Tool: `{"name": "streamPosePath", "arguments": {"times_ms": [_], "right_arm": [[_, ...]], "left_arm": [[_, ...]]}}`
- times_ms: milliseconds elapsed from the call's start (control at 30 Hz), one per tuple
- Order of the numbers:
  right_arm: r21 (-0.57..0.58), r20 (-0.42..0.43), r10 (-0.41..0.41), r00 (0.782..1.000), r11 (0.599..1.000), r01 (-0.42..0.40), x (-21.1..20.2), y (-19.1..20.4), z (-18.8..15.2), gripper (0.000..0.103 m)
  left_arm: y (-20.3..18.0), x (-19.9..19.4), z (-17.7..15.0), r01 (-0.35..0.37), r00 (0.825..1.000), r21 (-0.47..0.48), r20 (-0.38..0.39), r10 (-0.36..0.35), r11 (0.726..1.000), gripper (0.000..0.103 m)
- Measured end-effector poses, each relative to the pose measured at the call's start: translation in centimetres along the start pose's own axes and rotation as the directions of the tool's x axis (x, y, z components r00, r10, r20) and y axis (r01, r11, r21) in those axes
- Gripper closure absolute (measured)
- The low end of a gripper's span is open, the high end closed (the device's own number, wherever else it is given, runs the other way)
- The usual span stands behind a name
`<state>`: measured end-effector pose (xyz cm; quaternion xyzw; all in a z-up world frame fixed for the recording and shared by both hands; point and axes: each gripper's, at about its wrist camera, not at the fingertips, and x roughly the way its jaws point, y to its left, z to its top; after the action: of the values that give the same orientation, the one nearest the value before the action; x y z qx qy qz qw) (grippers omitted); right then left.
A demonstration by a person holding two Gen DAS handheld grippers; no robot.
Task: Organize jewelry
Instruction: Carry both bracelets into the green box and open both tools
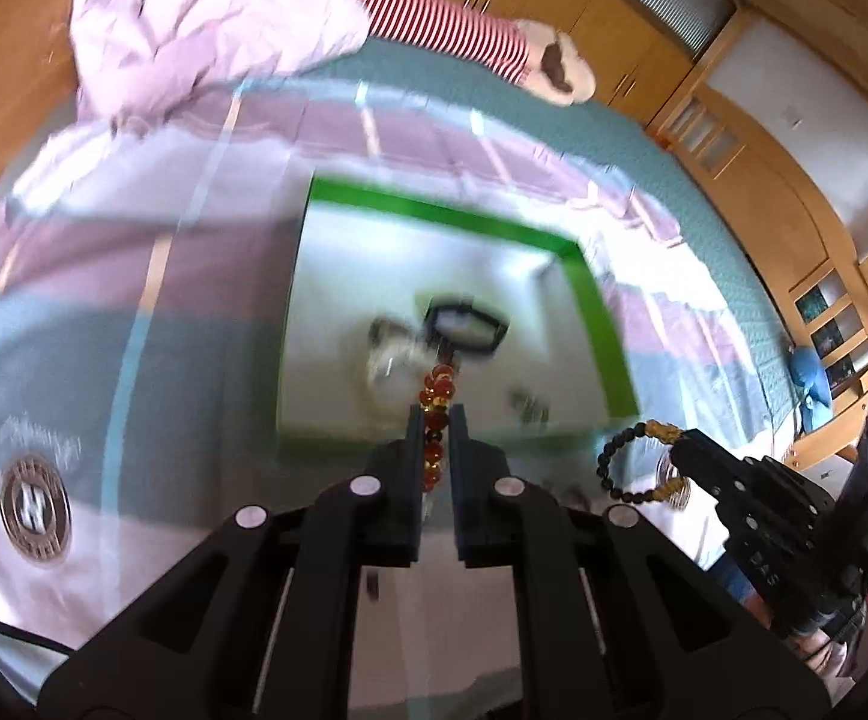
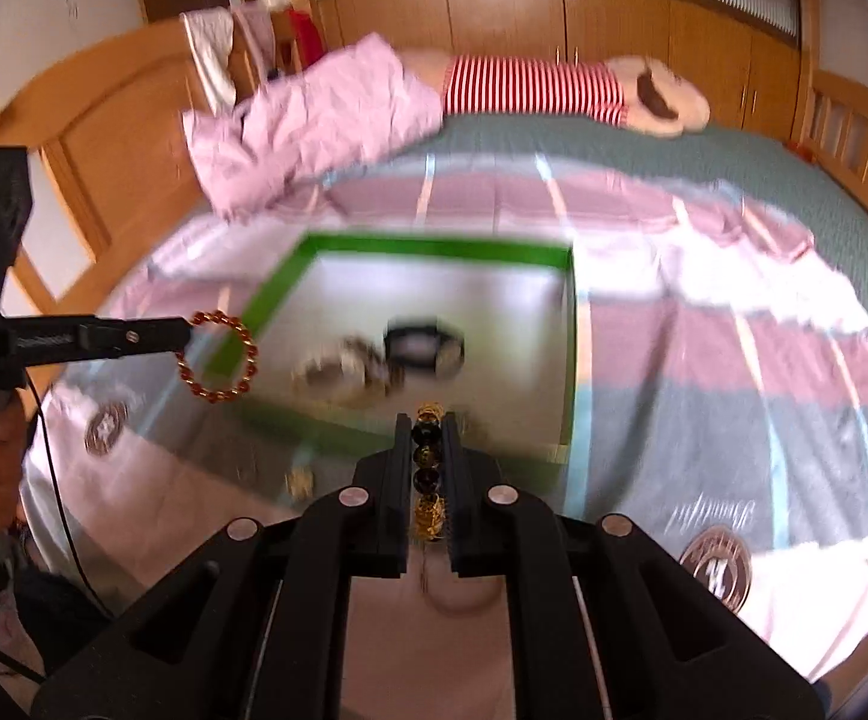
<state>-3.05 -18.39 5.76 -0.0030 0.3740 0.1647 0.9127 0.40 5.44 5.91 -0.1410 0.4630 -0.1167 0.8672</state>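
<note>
My left gripper (image 1: 436, 414) is shut on a red and amber bead bracelet (image 1: 436, 402), held above the near edge of a green-rimmed white tray (image 1: 590, 276) on the bed. The same bracelet (image 2: 218, 356) hangs from the left gripper (image 2: 185, 330) in the right wrist view. My right gripper (image 2: 426, 426) is shut on a black and gold bead bracelet (image 2: 427, 456), also seen at the right of the left wrist view (image 1: 638, 462). In the tray (image 2: 434, 247) lie a black hexagonal item (image 2: 425, 347) and blurred pale jewelry (image 2: 344, 372).
The tray sits on a pink, white and grey striped sheet (image 2: 704, 330) over a green bedspread. A pink pillow (image 2: 314, 120) and a striped plush toy (image 2: 554, 87) lie at the far side. Wooden cupboards (image 2: 614, 18) line the wall.
</note>
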Motion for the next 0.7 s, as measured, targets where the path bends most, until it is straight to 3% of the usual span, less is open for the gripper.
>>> {"name": "streamPosePath", "arguments": {"times_ms": [167,367,400,433,467,500,633,667,700], "right_arm": [[-0.008,0.06,-0.041,0.997,0.999,0.041,1.4,-0.5,3.0,0.093],[0.023,-0.02,-0.083,0.996,0.996,0.083,5.9,-1.4,3.0,0.092],[0.039,-0.035,-0.08,0.996,0.996,0.081,6.3,-1.6,2.8,0.082],[0.062,-0.043,-0.06,0.997,0.996,0.063,6.3,-1.7,2.5,0.066],[0.077,-0.042,-0.04,0.998,0.996,0.043,6.1,-1.9,2.2,0.058],[0.089,-0.033,-0.023,0.999,0.996,0.025,5.6,-1.9,1.9,0.053],[0.065,-0.027,0.0,1.0,0.998,0.002,3.3,-1.6,0.0,0.05],[0.065,-0.032,0.003,0.999,0.998,-0.001,3.0,-1.6,-0.5,0.046],[0.067,-0.045,0.006,0.999,0.998,-0.003,2.8,-1.8,-1.2,0.035]], "left_arm": [[0.1,3.0,3.0,-0.03,0.999,-0.012,0.014,0.03,0.999,0.095],[2.5,7.3,3.5,-0.175,0.984,-0.028,-0.048,0.173,0.984,0.095],[3.1,7.5,3.5,-0.187,0.981,-0.045,-0.057,0.184,0.981,0.093],[3.5,7.4,3.4,-0.192,0.98,-0.057,-0.059,0.189,0.98,0.091],[3.6,7.1,3.3,-0.189,0.981,-0.064,-0.053,0.186,0.98,0.084],[3.5,6.6,3.3,-0.183,0.983,-0.063,-0.045,0.18,0.981,0.079],[1.8,4.2,1.5,-0.116,0.993,-0.018,-0.035,0.115,0.993,0.067],[1.2,3.8,0.5,-0.093,0.994,0.001,-0.051,0.093,0.996,0.061],[0.6,3.8,-0.5,-0.081,0.994,0.02,-0.079,0.082,0.997,0.056]]}}
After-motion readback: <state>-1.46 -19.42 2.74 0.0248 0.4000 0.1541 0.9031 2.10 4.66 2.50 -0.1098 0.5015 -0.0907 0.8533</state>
